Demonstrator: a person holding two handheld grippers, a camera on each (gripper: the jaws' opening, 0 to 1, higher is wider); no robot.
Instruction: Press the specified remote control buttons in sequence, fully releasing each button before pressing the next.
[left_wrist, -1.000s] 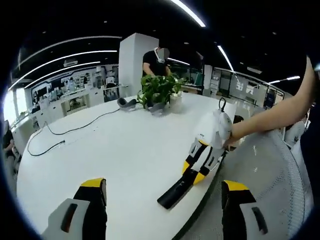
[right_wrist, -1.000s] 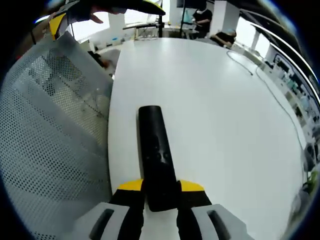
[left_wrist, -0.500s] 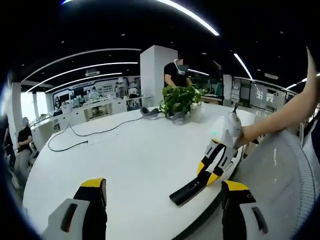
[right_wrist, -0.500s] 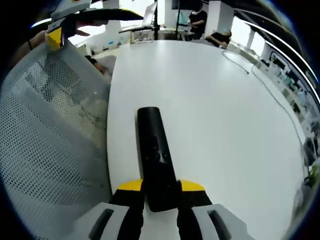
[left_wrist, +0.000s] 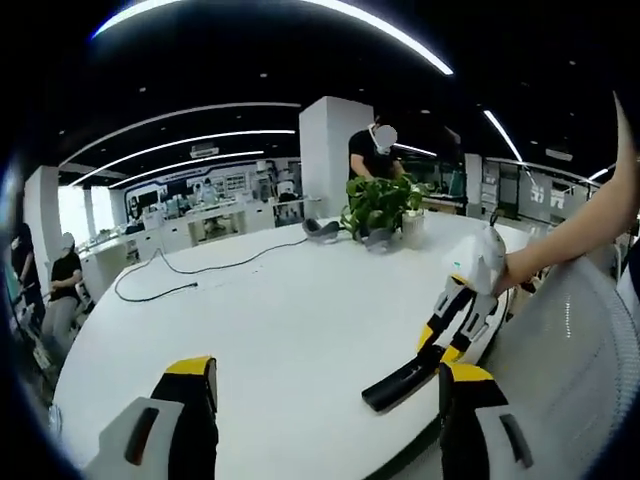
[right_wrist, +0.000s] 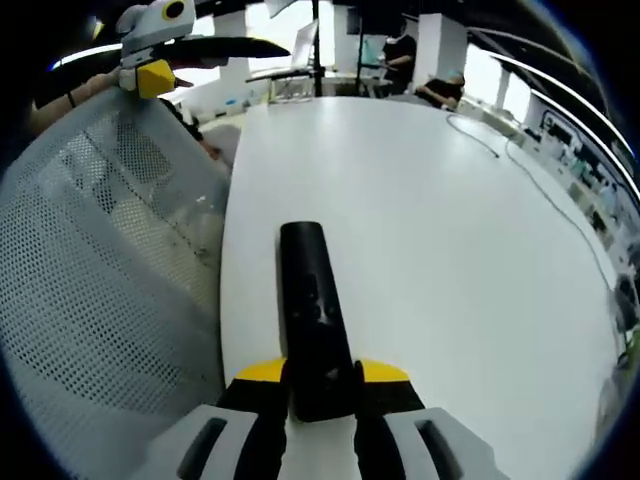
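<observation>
White table (right_wrist: 420, 220); right hand-held gripper (right_wrist: 322, 385) seemingly clamps remote (right_wrist: 308, 300).

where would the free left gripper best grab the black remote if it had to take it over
Probably the free far end of the remote, with the fingers across its narrow width. It is a long slim bar lying over the white table near the edge, and the right gripper already clamps the near end. The left gripper is open and off to one side, so coming in from above the far end looks simplest.
</observation>
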